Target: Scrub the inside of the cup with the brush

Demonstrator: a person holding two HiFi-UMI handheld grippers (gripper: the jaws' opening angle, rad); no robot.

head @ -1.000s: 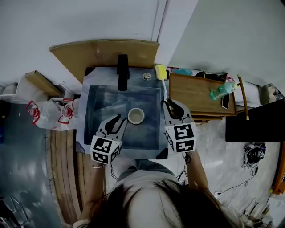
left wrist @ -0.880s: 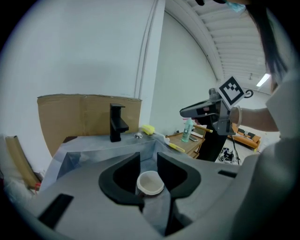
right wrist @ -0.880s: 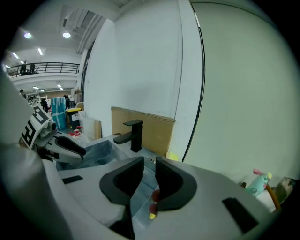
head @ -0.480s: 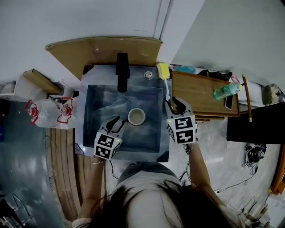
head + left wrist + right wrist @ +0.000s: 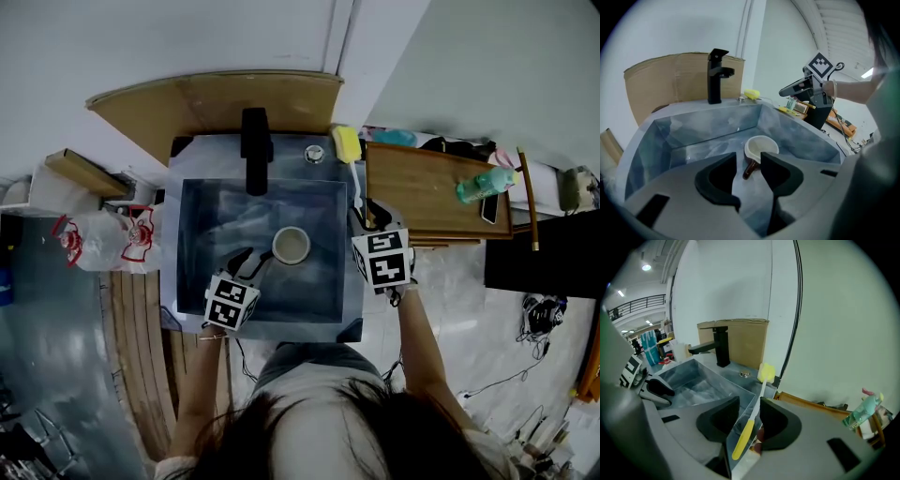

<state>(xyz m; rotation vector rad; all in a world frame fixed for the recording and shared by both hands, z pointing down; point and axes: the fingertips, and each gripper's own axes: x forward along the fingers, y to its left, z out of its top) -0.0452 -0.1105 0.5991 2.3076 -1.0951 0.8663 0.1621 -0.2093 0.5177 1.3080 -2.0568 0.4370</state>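
My left tool (image 5: 248, 261) hangs inside the sink (image 5: 265, 323), at about 8 o'clock from the cup (image 5: 292, 246). Its jaws are spread and have just been opening. In the left gripper view nothing is pinched. The cup's dark handle shows through the gap, pointing back at me, with the pale bowl just beyond the tips. I cannot tell whether the tips touch the handle. The cup stands upright on the sink floor, near the middle.

My right tool (image 5: 367, 214) is over the sink's right rim, at about 3 o'clock from the cup. Its jaws are also spread and have just been opening. The brush (image 5: 749, 425) lies along that rim with its yellow handle in the gap, close to the right-hand jaw, and the pads are not pressing on it. Its pale stem runs away toward 12 o'clock, ending in a yellow head at the sink's 1 o'clock corner.

A black faucet (image 5: 254, 150) stands at the sink's 12 o'clock edge. A cardboard sheet (image 5: 216, 103) leans behind it. At 3 o'clock, past the brush, a wooden counter (image 5: 422, 197) carries a green bottle (image 5: 487, 185) lying on its side.
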